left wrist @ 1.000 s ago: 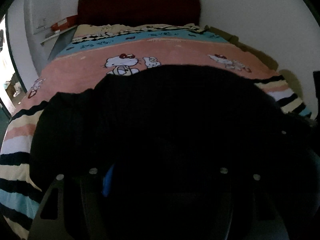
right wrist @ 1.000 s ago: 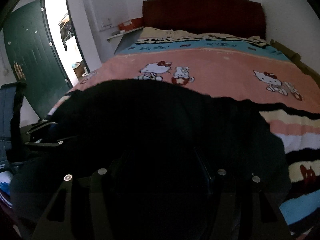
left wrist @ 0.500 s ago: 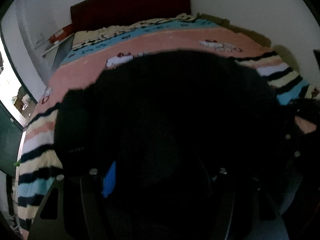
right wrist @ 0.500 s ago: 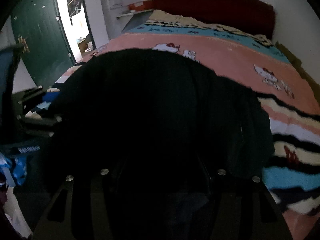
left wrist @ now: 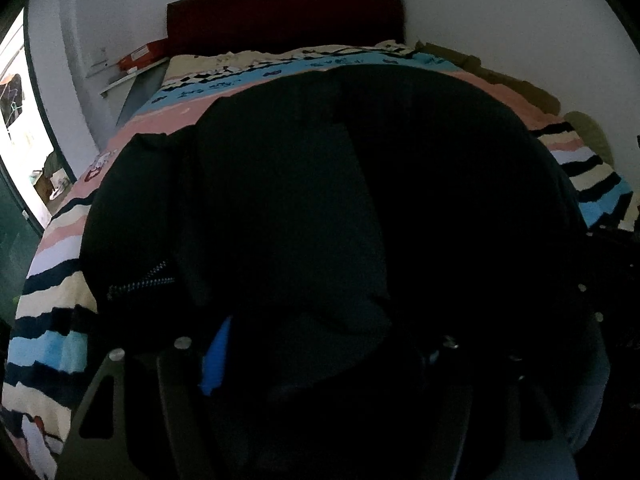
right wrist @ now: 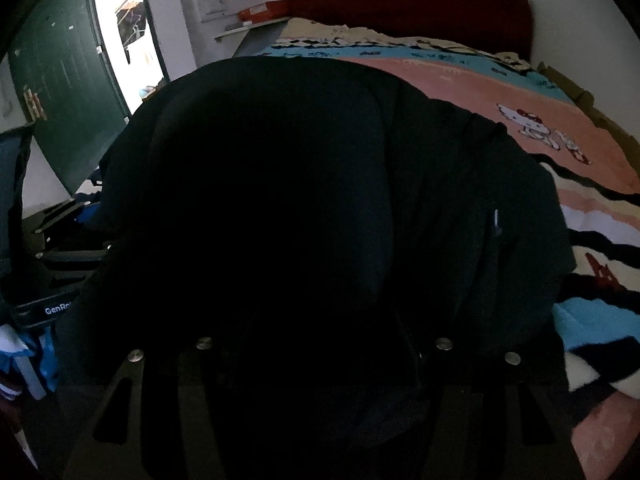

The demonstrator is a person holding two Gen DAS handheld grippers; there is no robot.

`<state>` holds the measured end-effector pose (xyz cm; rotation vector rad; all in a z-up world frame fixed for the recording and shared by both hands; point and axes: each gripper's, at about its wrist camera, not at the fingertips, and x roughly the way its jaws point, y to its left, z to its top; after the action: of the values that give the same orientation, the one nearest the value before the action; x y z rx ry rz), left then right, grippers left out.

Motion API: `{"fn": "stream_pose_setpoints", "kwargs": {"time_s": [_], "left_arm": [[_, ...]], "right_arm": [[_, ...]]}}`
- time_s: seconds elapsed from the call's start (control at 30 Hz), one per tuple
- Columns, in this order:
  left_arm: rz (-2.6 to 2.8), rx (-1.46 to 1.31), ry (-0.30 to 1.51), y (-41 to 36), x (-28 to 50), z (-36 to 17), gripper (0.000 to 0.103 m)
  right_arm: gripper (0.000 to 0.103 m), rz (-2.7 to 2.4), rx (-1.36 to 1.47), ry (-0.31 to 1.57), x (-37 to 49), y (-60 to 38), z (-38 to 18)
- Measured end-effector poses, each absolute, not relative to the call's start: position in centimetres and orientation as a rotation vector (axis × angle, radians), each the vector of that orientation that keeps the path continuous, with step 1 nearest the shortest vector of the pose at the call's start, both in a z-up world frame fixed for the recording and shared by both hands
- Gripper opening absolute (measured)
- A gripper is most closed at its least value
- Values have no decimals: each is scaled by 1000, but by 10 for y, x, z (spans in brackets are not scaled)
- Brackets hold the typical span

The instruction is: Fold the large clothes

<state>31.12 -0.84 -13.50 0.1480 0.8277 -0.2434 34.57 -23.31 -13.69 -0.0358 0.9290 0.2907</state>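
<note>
Black garment [left wrist: 360,200] seen draped over both grippers, held up above bed [left wrist: 56,280] with striped cartoon blanket. Left gripper [left wrist: 320,380] and right gripper [right wrist: 320,380] buried under dark cloth; jaw state cannot be told. Zipper [left wrist: 140,282] visible at garment's left edge. Red headboard [right wrist: 408,4] behind garment.

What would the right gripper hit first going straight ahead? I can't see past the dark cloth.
The black garment itself: it fills the view in front of the right gripper. Beyond it probably the striped blanket, though depth is unclear.
</note>
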Motion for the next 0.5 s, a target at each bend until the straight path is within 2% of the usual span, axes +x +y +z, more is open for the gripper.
{"fn": "stream_pose_setpoints", "kwargs": {"time_s": [0.23,0.37,0.5], "left_arm": [[-224,163,825,-11,303,-129,69],[-223,170,803,-10,284,-112,69],[-225,135,798,-3,272,-119,69]], "right_arm": [[59,263,-54,941,342,-229,-136],[59,251,-48,939,330,-227,-116],[59,283,-57,920,312,-227,-118]]}}
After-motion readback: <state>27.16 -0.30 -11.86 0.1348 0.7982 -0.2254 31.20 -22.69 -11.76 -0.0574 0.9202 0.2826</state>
